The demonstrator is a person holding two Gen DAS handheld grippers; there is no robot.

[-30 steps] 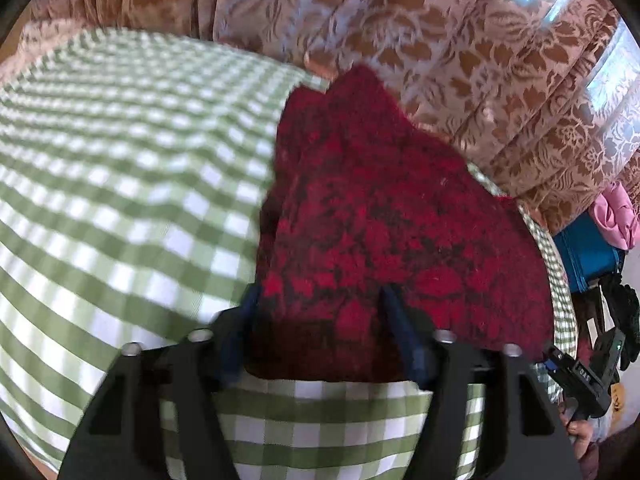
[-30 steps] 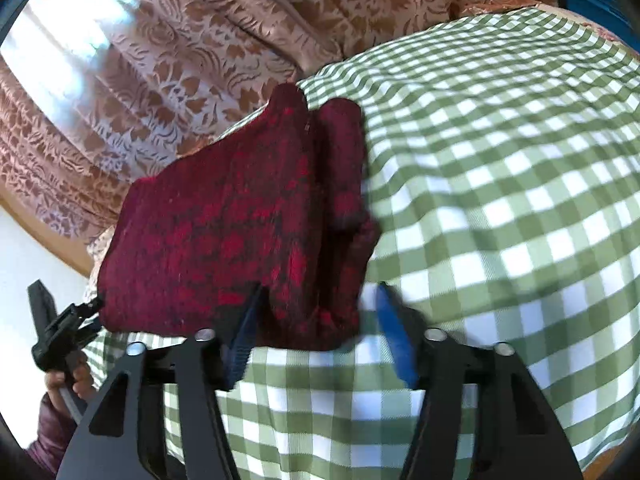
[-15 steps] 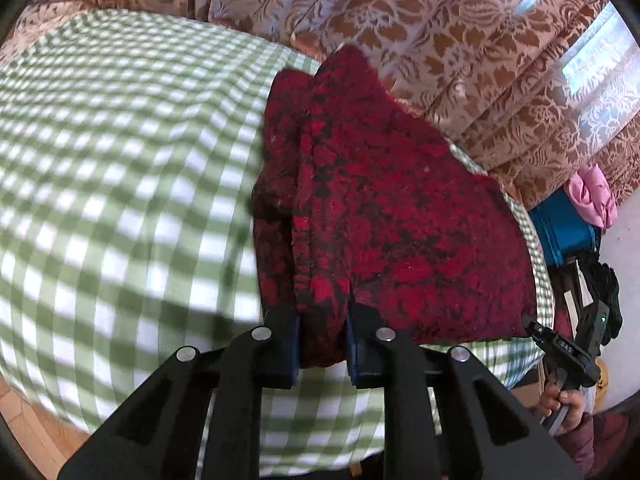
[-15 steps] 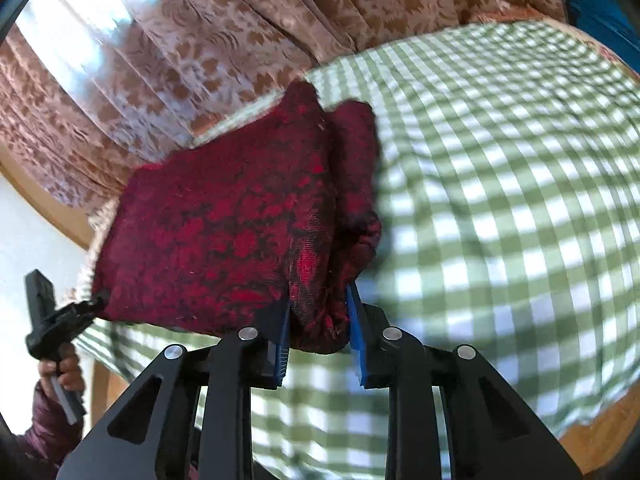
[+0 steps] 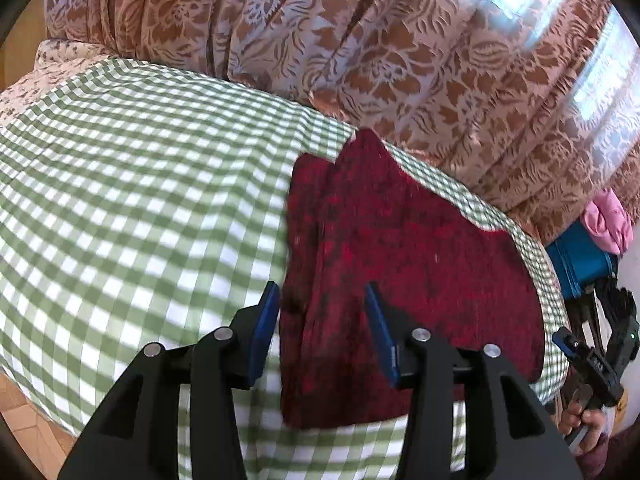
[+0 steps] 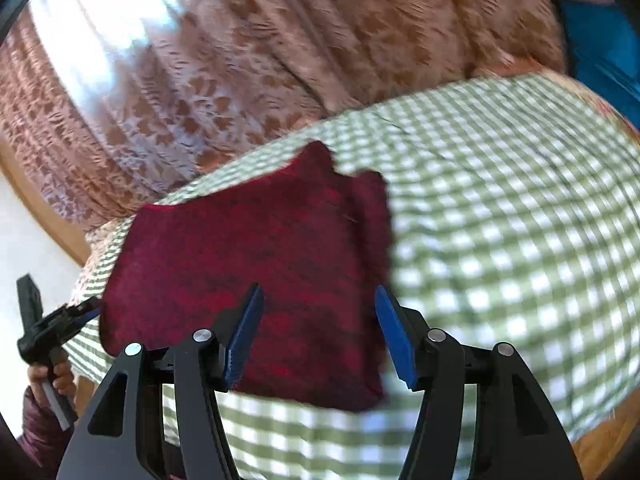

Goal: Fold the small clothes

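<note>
Left wrist: left gripper [image 5: 322,326] released, jaws just opened off the garment [image 5: 404,264], pads clear of the cloth. Garment flat on the checked cloth [image 5: 140,184], folded, from center toward 3 o'clock. Half a second ago clamped on its near edge. Right gripper [image 5: 588,356] at 4 o'clock.

Right wrist: right gripper [image 6: 318,334] also released after pinching, jaws just opened, nothing between the pads. Garment at center-left. Left gripper [image 6: 52,328] at 8 o'clock. No readable writing.
</note>
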